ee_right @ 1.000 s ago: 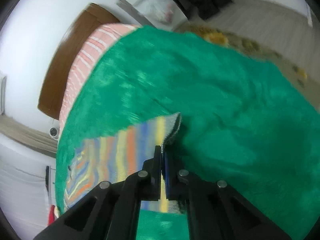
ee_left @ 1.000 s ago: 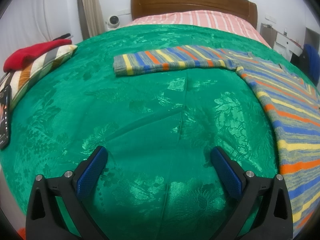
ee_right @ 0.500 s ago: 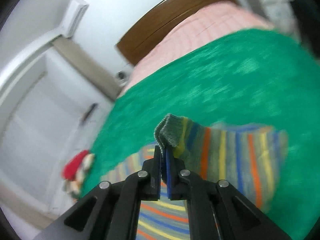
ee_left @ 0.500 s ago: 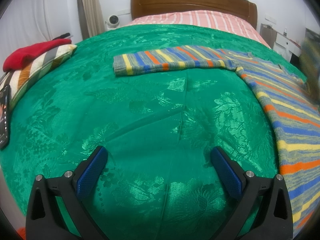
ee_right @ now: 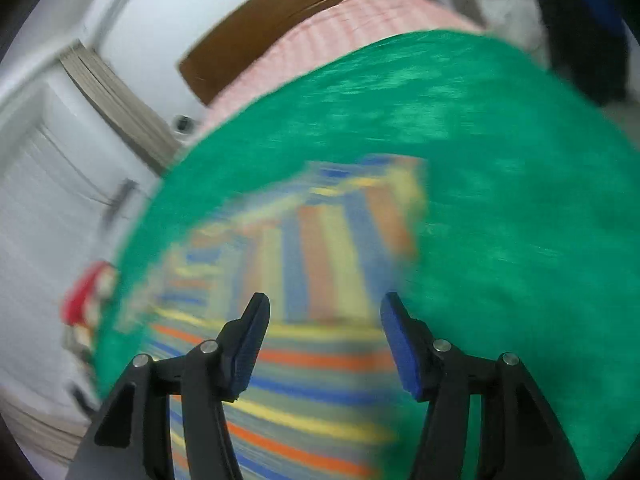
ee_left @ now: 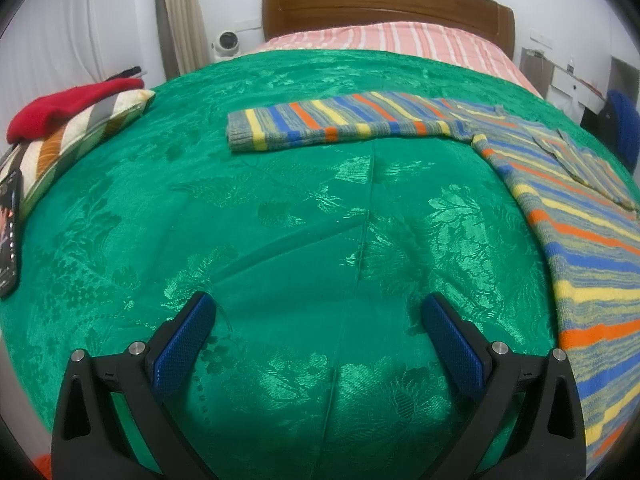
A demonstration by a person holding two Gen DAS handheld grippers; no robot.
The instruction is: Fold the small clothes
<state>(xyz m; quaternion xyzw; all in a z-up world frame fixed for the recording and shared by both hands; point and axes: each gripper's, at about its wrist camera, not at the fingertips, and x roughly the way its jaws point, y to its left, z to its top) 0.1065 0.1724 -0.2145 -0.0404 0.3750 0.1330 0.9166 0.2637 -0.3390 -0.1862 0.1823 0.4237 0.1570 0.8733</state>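
A striped knit sweater [ee_left: 568,216] in blue, yellow, orange and grey lies on the green bedspread [ee_left: 280,208]. One sleeve [ee_left: 336,124] stretches left across the bed; the other sleeve [ee_left: 580,160] lies folded over the body. My left gripper [ee_left: 316,320] is open and empty over bare bedspread, left of the sweater. In the blurred right wrist view my right gripper [ee_right: 324,320] is open and empty above the sweater [ee_right: 316,360], with the folded sleeve [ee_right: 336,236] lying ahead of it.
A striped pillow [ee_left: 68,144] with a red garment [ee_left: 60,108] on it lies at the left edge. A phone [ee_left: 8,236] lies beside it. The wooden headboard [ee_left: 384,4] and pink striped sheet [ee_left: 384,40] are at the far end.
My right gripper carried the sleeve cuff over onto the sweater body, then opened and let it go. The left gripper has not moved.
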